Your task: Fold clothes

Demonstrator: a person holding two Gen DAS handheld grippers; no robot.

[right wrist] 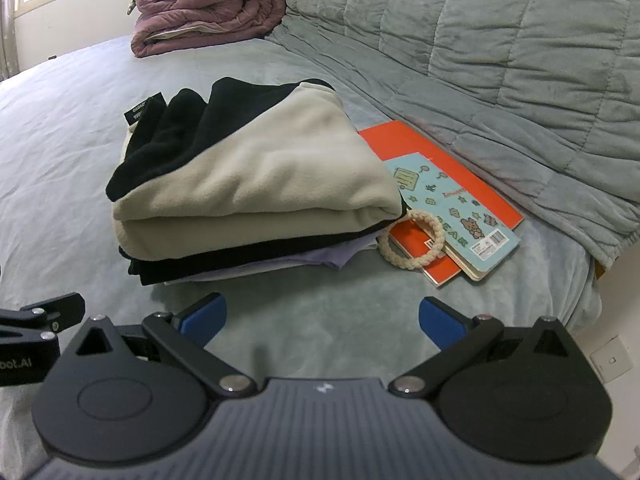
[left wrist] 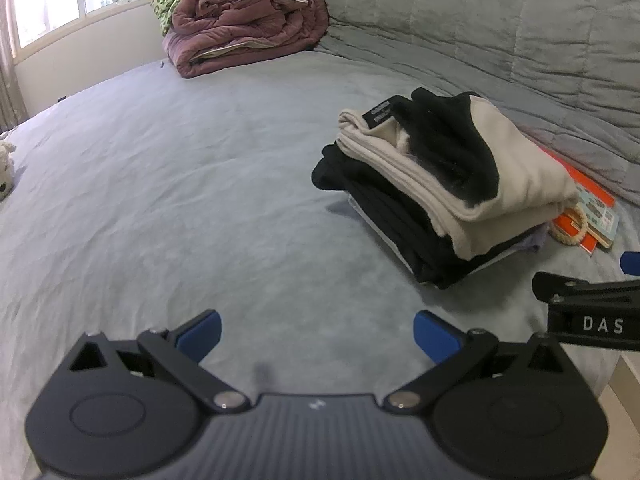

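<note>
Both the left gripper (left wrist: 318, 334) and right gripper (right wrist: 322, 322) gape wide, empty; the folded clothes stack (right wrist: 256, 184) sits at twelve o'clock of the right.

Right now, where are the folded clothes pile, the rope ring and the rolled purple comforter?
folded clothes pile (right wrist: 256, 184): right wrist view, cream fleece on top.
rope ring (right wrist: 434, 224): right wrist view, right side of the braided loop.
rolled purple comforter (left wrist: 244, 28): left wrist view, middle of the roll.
</note>
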